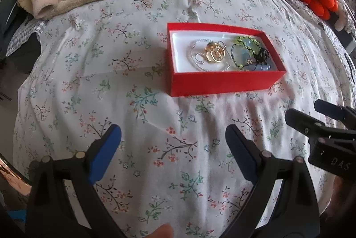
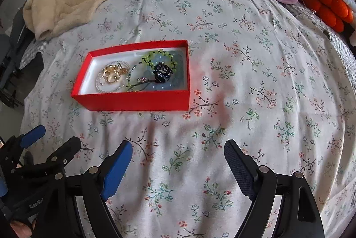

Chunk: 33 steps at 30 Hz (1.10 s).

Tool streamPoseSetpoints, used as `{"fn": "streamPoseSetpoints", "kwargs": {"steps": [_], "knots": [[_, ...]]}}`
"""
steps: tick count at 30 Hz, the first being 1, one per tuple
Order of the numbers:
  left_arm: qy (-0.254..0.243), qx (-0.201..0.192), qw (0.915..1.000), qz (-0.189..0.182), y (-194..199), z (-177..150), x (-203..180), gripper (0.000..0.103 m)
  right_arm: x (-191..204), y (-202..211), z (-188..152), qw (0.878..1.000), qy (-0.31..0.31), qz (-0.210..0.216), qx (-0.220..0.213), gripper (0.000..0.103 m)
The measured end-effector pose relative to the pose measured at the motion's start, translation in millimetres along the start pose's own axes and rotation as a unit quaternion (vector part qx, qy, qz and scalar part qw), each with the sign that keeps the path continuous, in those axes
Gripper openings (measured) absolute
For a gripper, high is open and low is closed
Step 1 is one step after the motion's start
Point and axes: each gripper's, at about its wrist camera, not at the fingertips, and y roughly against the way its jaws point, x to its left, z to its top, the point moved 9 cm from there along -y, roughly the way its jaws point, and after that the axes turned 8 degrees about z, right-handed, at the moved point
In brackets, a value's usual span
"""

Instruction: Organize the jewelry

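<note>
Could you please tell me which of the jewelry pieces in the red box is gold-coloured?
It is the gold rings lying at the left end of the red box, inside the silver chain; the beaded bracelet is green.

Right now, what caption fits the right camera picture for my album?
Open right tool hovers over the flowery bedspread, near a red box full of jewelry.
</note>
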Motion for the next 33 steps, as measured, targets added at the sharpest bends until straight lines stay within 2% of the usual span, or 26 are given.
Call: {"fn": "streamPoseSetpoints", "kwargs": {"steps": [33], "knots": [[0.0,-0.002,1.0,0.006,-1.6,3.7,-2.4,0.095,-0.5,-12.1,-3.3,1.0,0.006,-0.012,0.019,0.086]]}}
